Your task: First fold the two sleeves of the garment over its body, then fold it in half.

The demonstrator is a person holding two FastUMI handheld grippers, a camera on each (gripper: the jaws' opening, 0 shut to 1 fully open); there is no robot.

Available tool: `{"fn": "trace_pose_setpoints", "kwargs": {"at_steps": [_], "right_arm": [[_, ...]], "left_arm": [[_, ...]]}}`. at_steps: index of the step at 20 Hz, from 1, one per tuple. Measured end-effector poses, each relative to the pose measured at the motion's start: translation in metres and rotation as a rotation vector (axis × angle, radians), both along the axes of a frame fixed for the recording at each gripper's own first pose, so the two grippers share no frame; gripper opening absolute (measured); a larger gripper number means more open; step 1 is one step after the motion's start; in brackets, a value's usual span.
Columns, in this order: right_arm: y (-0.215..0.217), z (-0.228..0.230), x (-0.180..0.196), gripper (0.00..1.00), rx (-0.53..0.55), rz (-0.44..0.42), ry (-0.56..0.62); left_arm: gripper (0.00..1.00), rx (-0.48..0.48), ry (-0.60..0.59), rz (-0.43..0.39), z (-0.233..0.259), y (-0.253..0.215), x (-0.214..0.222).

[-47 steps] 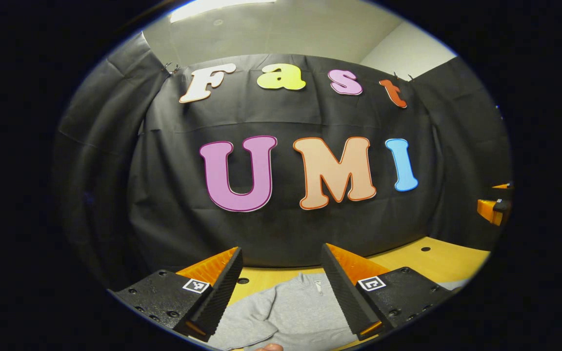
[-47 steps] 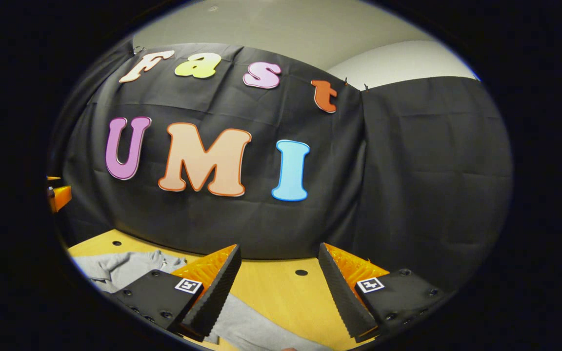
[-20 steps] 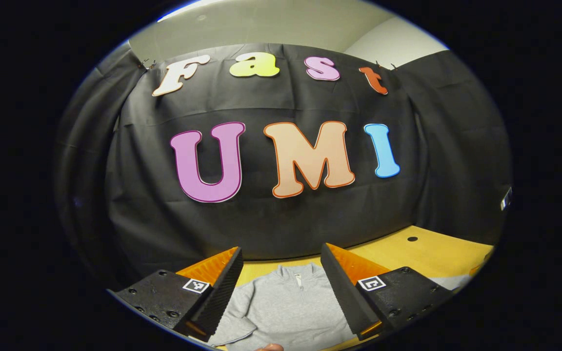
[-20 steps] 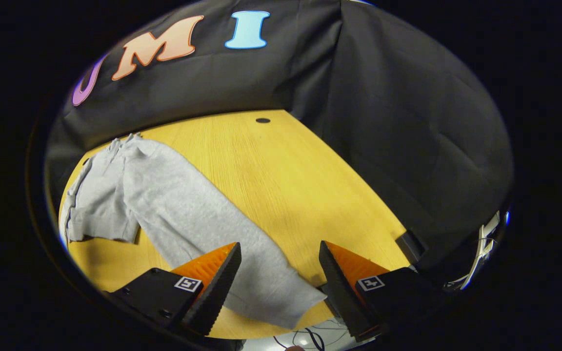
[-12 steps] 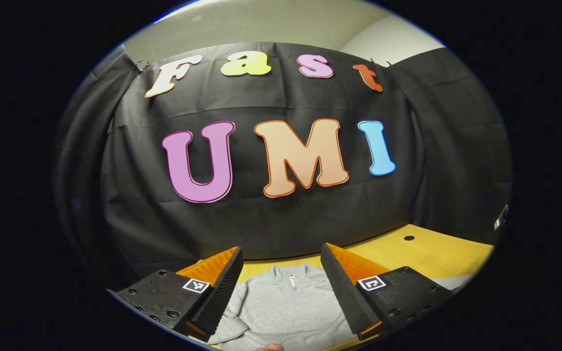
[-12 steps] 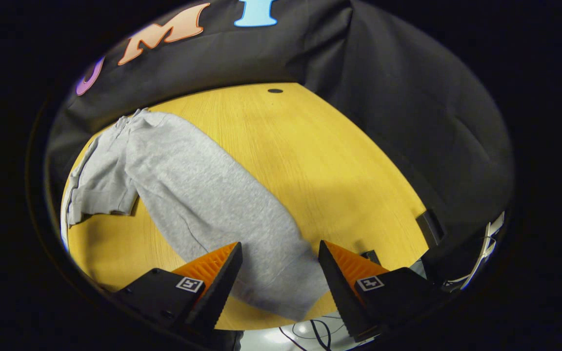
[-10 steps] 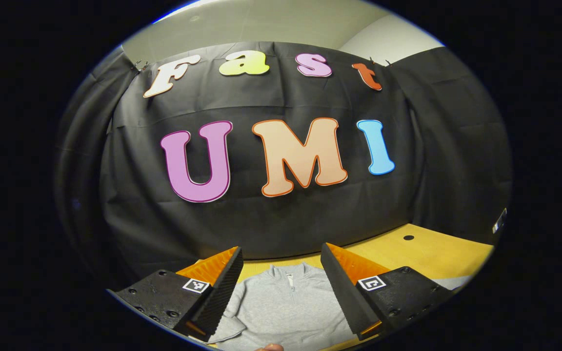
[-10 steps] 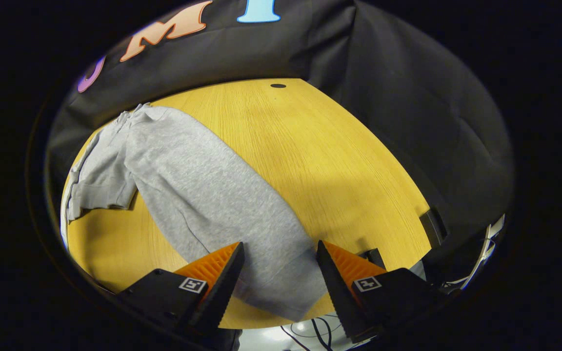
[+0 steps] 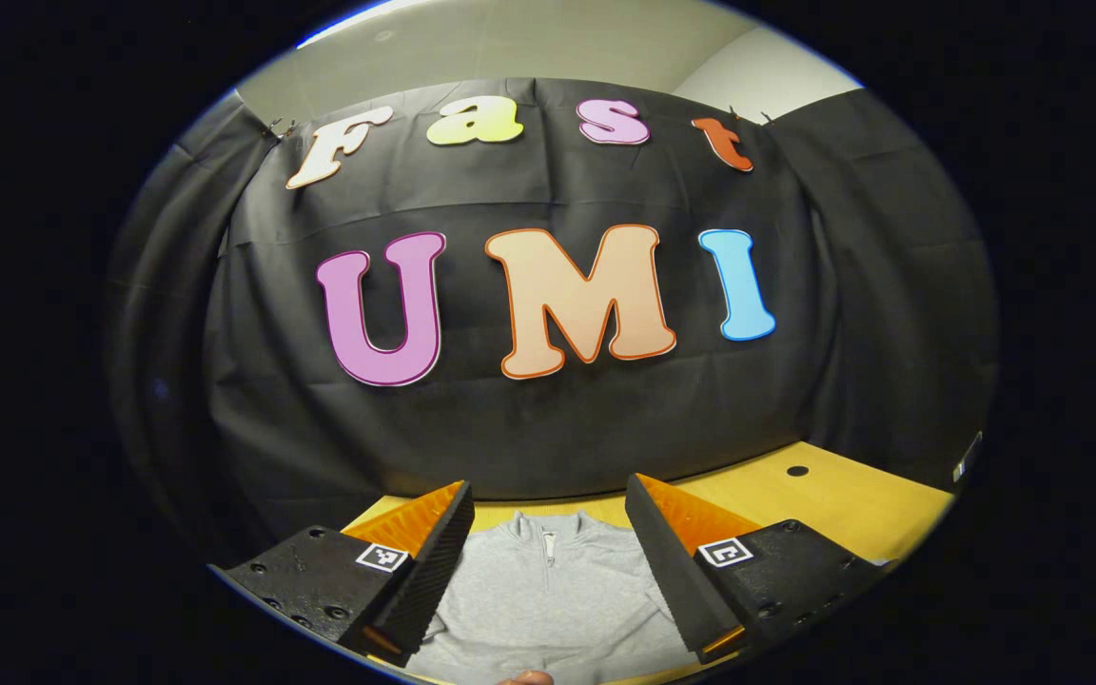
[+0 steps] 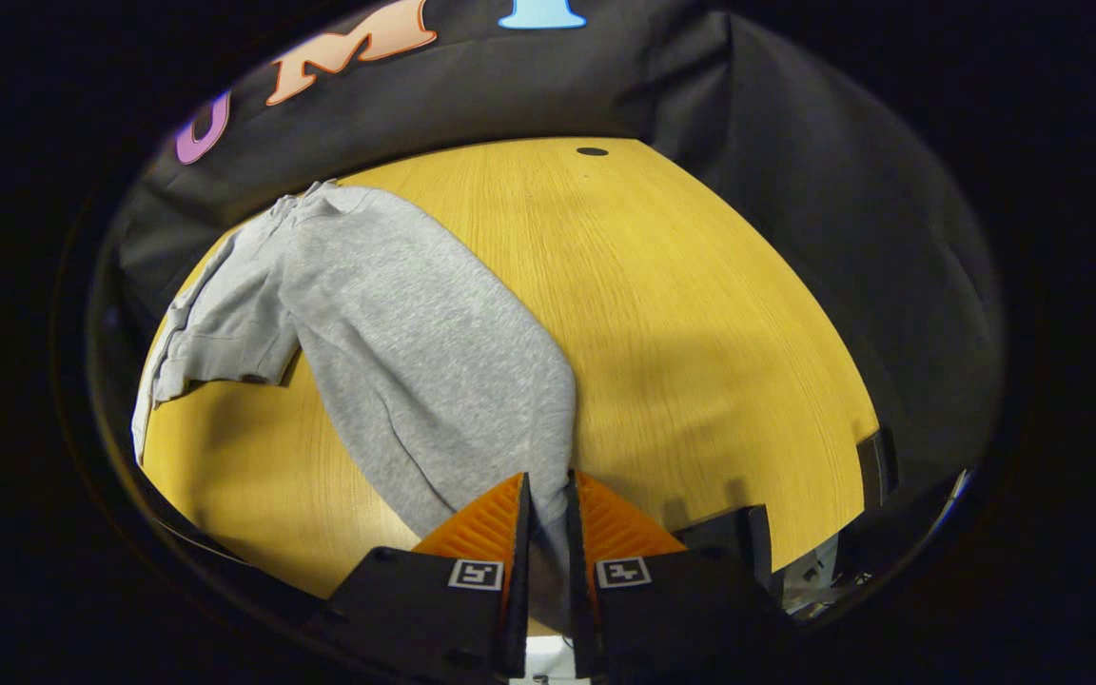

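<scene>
In the left gripper view we hold our left gripper (image 9: pixel 548 561) level and high, looking straight ahead, its two fingers spread wide with nothing between them. A fingertip of our hand (image 9: pixel 524 677) peeks in at the bottom edge. In the right gripper view our right gripper (image 10: pixel 546 533) is tipped steeply downward, its fingers drawn almost together and pinching the end of the sleeve (image 10: pixel 434 362) between them.

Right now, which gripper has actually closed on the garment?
The right gripper, shut on the grey sleeve end. The left gripper hangs open above the collar.
</scene>
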State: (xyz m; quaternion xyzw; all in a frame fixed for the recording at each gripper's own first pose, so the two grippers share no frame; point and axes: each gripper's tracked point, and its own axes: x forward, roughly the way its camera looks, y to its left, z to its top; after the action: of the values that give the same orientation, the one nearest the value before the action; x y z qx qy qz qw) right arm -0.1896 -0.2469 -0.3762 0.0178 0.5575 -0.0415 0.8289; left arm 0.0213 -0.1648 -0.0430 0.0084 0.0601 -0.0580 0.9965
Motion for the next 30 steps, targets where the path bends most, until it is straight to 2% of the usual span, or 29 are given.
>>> {"fn": "trace_pose_setpoints", "kwargs": {"at_steps": [2,4,9,12,13,14,19,20,23,25,26,30], "right_arm": [[0.001,0.0,0.001,0.05,0.051,-0.052,0.011],[0.001,0.0,0.003,0.05,0.099,-0.11,0.022],[0.001,0.019,0.029,0.05,0.135,-0.214,-0.059],[0.013,0.034,0.053,0.05,0.128,-0.201,-0.099],[0.02,0.038,0.065,0.05,0.133,-0.2,-0.115],[0.028,0.044,0.078,0.05,0.144,-0.204,-0.137],[0.065,0.065,0.136,0.05,0.193,-0.201,-0.21],[0.071,0.068,0.148,0.05,0.193,-0.193,-0.22],[0.09,0.07,0.175,0.05,0.202,-0.174,-0.241],[0.105,0.072,0.192,0.05,0.22,-0.164,-0.252],[0.115,0.074,0.201,0.05,0.23,-0.155,-0.26],[0.157,0.082,0.232,0.05,0.252,-0.094,-0.291]], "left_arm": [[0.94,0.007,-0.003,0.012,0.002,-0.002,-0.002],[0.94,0.003,-0.018,0.026,0.006,0.002,-0.003],[0.94,0.003,-0.003,0.034,-0.003,0.019,0.005],[0.94,0.004,-0.019,0.05,-0.001,0.042,0.012],[0.98,0.008,-0.012,0.052,-0.004,0.048,0.013],[0.94,0.01,-0.008,0.057,-0.007,0.057,0.012],[0.94,0.046,-0.011,0.107,-0.006,0.105,0.018],[0.9,0.051,-0.014,0.12,-0.007,0.115,0.017],[0.98,0.058,-0.004,0.174,-0.009,0.149,0.012],[0.98,0.06,0.008,0.214,-0.011,0.171,0.008],[0.94,0.063,0.009,0.236,-0.013,0.184,0.005],[0.94,0.086,0.004,0.296,-0.01,0.22,-0.005]]}}
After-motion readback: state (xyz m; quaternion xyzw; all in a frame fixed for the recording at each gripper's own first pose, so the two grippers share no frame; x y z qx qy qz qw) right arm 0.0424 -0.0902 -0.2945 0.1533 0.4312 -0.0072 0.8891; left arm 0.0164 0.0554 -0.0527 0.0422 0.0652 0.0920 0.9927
